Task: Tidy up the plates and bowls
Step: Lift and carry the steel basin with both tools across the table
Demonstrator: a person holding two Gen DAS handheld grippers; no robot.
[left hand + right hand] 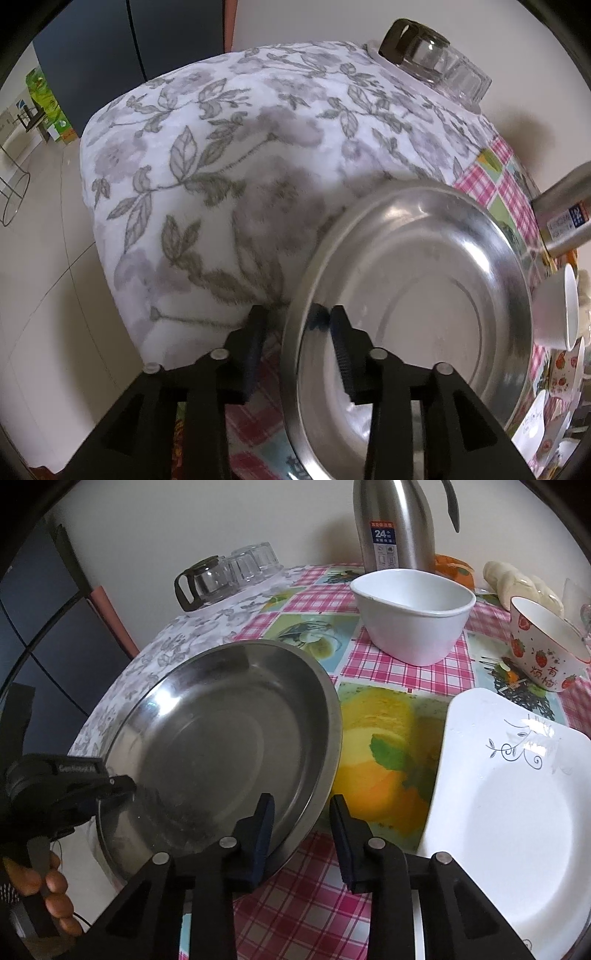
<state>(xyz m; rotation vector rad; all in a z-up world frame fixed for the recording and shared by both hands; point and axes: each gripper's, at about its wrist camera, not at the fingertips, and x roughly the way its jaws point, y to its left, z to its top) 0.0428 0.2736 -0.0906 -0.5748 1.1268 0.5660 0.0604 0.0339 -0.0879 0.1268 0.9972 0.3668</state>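
step: steel plate (221, 738) handover, judging by both grippers at its rim
left gripper (295, 332): jaws straddle the near rim; pad contact unclear
right gripper (301, 830): jaws straddle the right rim, gap visible, not pinching
plate location: table edge, beside white square plate (509, 812)
next: probably clamp right, lift, stack
nearby: white bowl (413, 616), strawberry bowl (543, 653)

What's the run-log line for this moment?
left gripper: open, astride steel plate rim | right gripper: open, astride same plate's rim

Table (388, 672) w/ checked cloth: steel plate (221, 746), white bowl (412, 624), square plate (509, 812), flask (393, 524).
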